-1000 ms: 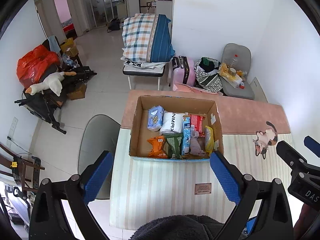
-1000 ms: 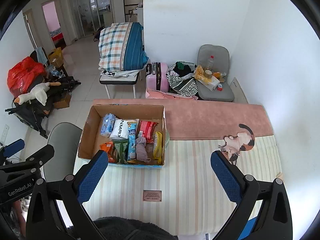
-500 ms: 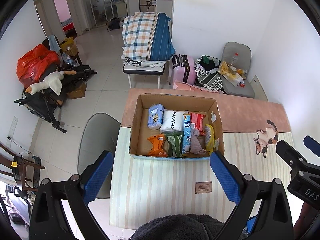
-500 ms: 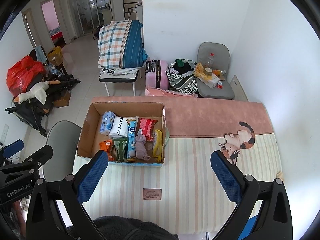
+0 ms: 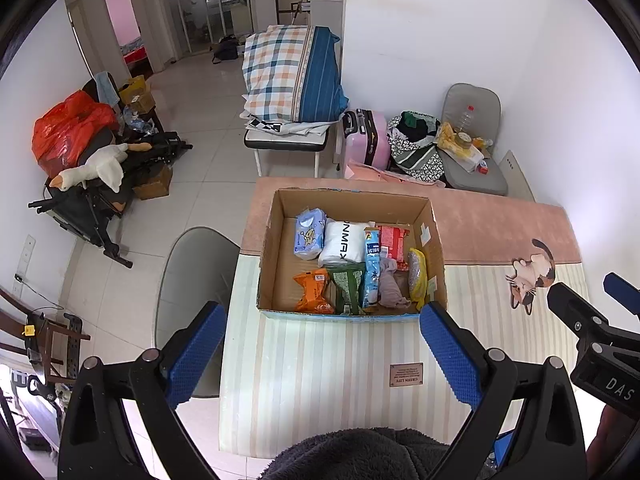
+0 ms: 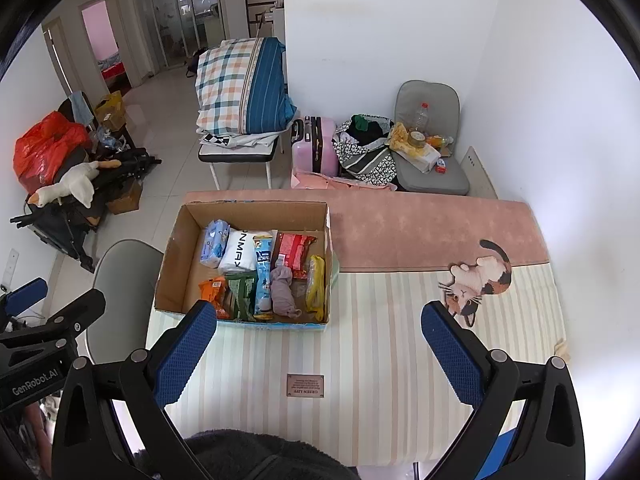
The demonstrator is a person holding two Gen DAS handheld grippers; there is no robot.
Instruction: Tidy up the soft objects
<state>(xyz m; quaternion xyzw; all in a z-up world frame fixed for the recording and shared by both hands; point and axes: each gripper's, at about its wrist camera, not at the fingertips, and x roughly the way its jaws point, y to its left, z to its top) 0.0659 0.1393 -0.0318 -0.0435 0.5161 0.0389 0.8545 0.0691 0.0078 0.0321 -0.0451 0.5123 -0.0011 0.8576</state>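
Observation:
An open cardboard box [image 5: 276,236] [image 6: 176,248] stands on a striped mat on the table. It holds several soft packs: a blue tissue pack [image 5: 308,234], a white pack [image 5: 344,242], a red pack [image 5: 394,242], an orange pack [image 5: 314,290], a green pack [image 5: 348,286], a grey cloth [image 5: 390,286] [image 6: 282,288] and a yellow pack [image 5: 417,280]. My left gripper [image 5: 320,344] is open and empty, high above the near side of the box. My right gripper [image 6: 316,344] is open and empty, above the mat to the right of the box.
A grey chair [image 5: 192,264] stands at the table's left edge. A cat picture [image 6: 476,280] is on the mat's right part and a small label [image 6: 305,385] near the front. Beyond the table are a pink suitcase [image 5: 366,140], bedding on a bench and clutter.
Both views have shifted only slightly; the box sits a little higher in the frames. Both grippers stay open and empty.

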